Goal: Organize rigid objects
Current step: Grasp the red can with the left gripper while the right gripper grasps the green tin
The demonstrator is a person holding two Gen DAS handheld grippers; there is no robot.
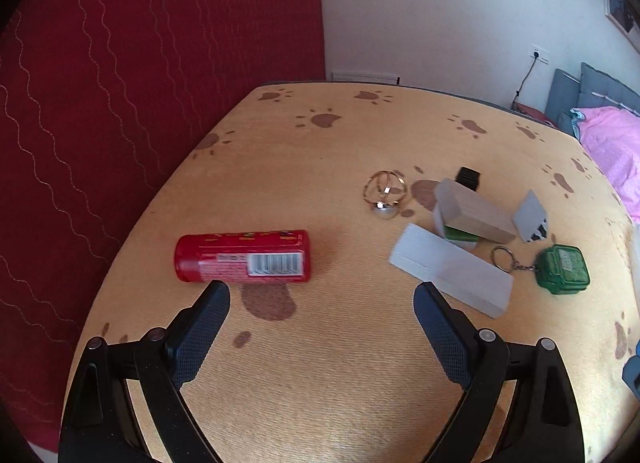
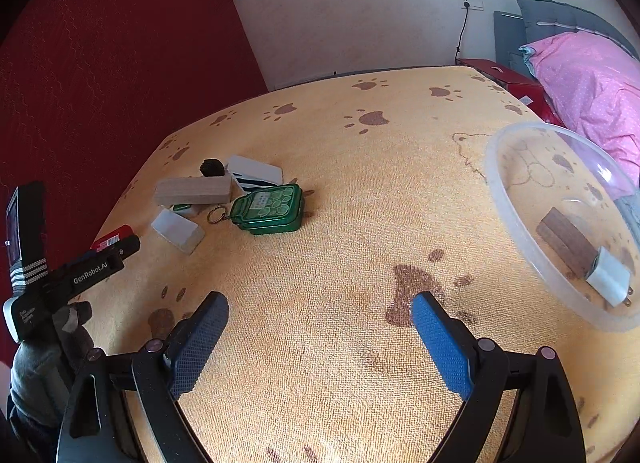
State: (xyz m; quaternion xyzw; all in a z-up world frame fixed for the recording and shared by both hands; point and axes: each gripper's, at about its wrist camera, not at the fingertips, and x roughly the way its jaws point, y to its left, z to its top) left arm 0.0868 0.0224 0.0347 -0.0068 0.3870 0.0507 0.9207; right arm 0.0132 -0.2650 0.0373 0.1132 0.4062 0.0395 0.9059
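A red cylindrical can point(image 1: 242, 256) lies on its side on the yellow paw-print cloth, just ahead of my left gripper point(image 1: 322, 299), which is open and empty. To its right lie a translucent white box point(image 1: 452, 269), a wooden block point(image 1: 476, 211), a green keychain tin point(image 1: 562, 269) and a gold ring gyroscope point(image 1: 385, 193). My right gripper point(image 2: 320, 307) is open and empty over bare cloth. A clear plastic bowl point(image 2: 504, 199) to its right holds a dark wooden block point(image 2: 566, 241) and a white charger plug point(image 2: 608, 279). The green tin point(image 2: 268, 207) and wooden block point(image 2: 194, 191) lie far left.
A red curtain point(image 1: 120, 103) hangs past the table's left edge. A bed with a pink quilt point(image 2: 592, 79) stands beyond the right edge. A white card box point(image 2: 254, 173) and a black comb-like piece point(image 1: 468, 177) lie by the pile. The left gripper's body point(image 2: 80, 271) shows at the left.
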